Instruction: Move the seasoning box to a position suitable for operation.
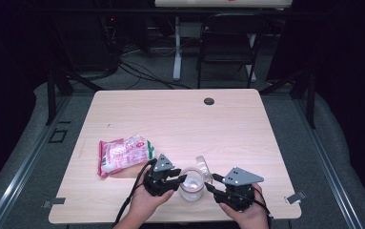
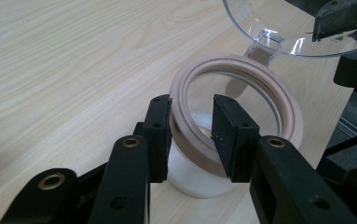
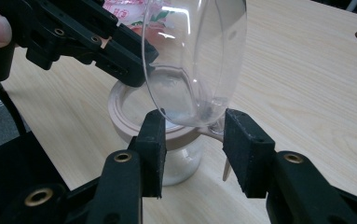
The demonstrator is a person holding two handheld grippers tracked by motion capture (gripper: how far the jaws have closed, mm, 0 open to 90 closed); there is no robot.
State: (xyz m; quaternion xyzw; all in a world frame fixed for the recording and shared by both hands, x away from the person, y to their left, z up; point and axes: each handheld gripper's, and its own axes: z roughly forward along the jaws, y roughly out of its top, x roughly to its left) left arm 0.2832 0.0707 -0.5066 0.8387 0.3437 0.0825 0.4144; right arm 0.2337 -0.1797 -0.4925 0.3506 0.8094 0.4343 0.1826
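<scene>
Two grippers work a clear jar (image 1: 191,184) near the tabletop's front edge. The left gripper (image 2: 192,135) straddles the jar's tan rim (image 2: 288,107) with its jaws part open, not visibly pressing. The right gripper (image 3: 192,140) has its jaws wide around the hinged clear lid (image 3: 195,60), apparently holding it upright. Best to steady the rim firmly before swinging the lid. A pink packet (image 1: 123,155) lies toward the left edge.
</scene>
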